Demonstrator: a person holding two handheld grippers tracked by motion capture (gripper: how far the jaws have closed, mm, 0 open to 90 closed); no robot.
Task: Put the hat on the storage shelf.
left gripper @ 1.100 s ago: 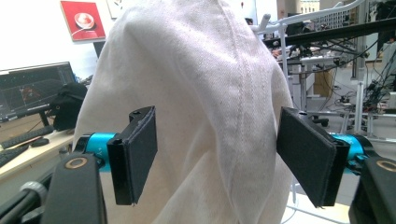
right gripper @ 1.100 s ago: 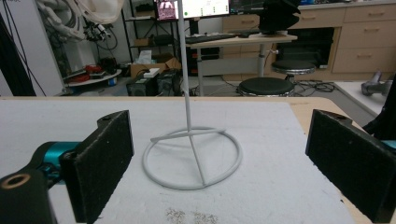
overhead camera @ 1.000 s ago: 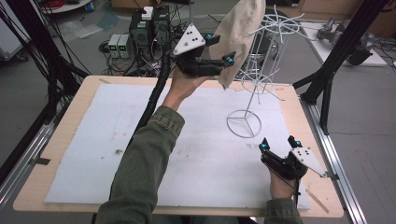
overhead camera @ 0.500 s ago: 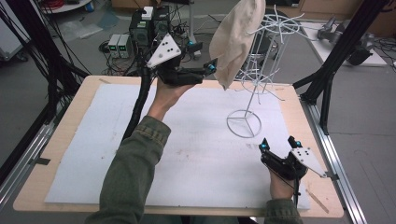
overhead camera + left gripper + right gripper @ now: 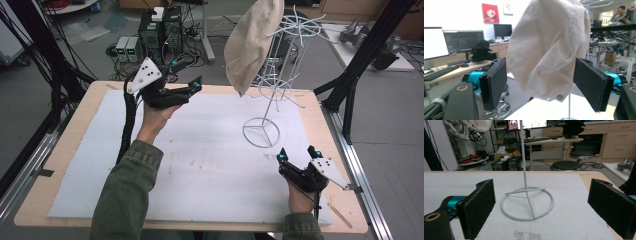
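Observation:
A cream cloth hat [image 5: 252, 42] hangs on the top of a white wire stand [image 5: 277, 95], whose ring base [image 5: 261, 132] sits on the white mat. My left gripper [image 5: 187, 77] is held up over the mat's back left, open and empty, a short way left of the hat. In the left gripper view the hat [image 5: 549, 47] hangs beyond the spread jaws of that gripper [image 5: 541, 65], untouched. My right gripper [image 5: 296, 154] rests open near the front right edge. It points at the ring base [image 5: 527, 202], which lies ahead of its jaws [image 5: 541, 183].
A white foam mat [image 5: 200, 165] covers most of the wooden table [image 5: 65, 150]. Black frame posts [image 5: 350, 90] stand at the right and left sides. Computers and cables [image 5: 155, 35] lie on the floor behind the table.
My left gripper has drawn back to the left and lower, away from the hat. The hat stays hanging on the stand. The right gripper has not moved.

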